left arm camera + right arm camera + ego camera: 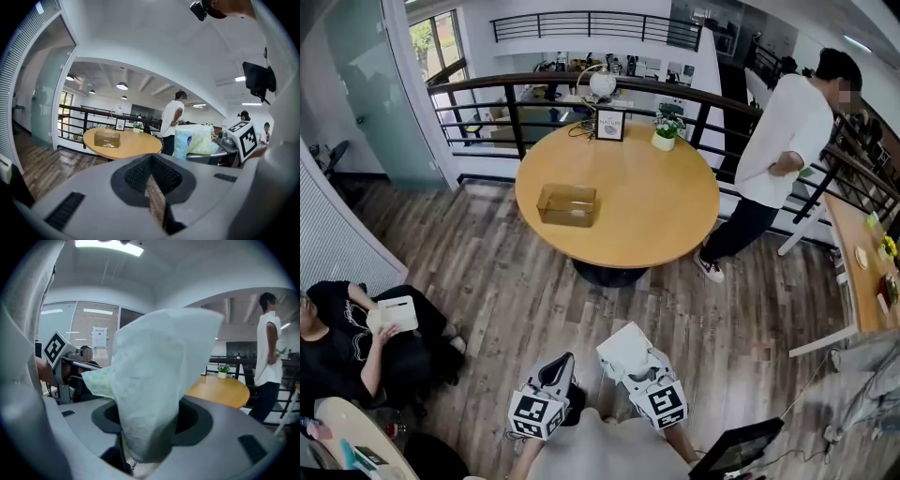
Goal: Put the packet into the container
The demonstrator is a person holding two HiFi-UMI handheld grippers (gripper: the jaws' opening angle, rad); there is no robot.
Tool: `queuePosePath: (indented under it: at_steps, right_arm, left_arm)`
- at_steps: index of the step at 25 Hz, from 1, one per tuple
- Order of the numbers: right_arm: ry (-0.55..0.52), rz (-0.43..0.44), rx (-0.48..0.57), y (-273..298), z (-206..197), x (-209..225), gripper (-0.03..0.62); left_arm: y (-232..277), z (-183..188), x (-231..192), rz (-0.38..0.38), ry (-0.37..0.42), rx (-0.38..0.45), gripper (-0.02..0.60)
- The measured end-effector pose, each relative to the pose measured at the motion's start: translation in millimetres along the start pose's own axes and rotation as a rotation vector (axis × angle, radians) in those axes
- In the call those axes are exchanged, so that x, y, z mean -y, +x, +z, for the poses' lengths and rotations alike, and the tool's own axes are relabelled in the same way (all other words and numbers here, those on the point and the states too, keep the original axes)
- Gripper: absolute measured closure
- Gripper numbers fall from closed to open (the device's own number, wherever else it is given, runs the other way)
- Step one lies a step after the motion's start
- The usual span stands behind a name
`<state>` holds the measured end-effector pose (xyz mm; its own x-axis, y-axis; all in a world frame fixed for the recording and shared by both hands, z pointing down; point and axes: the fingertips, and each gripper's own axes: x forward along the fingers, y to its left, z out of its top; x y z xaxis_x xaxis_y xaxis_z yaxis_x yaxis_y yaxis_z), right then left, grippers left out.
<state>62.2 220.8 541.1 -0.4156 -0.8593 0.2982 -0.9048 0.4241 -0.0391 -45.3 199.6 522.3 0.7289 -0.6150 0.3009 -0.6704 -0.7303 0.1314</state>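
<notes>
Bulging softly, a crinkled white packet (154, 376) fills the right gripper (146, 453).

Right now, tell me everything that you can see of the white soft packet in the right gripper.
The white soft packet looks like thin, crinkled plastic, with a pale blue-and-yellow patterned side. It stands roughly upright: its lower end is clamped between the jaws of the right gripper, its top free above them. It is in the air over the wood floor, short of the round wooden table. Nothing else touches it.
</notes>
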Motion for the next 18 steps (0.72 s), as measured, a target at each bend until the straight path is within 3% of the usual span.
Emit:
queuePosePath:
  at_steps: [12,18]
  right_arm:
    - [-0.034,-0.031,0.032,117,73,21,0.338]
    - [-0.027,-0.042,0.03,157,88,15,0.338]
  left_arm:
    - [45,63,-121,-0.025,0.024,0.048,0.577]
    - [52,72,-164,-0.038,0.03,0.042,0.577]
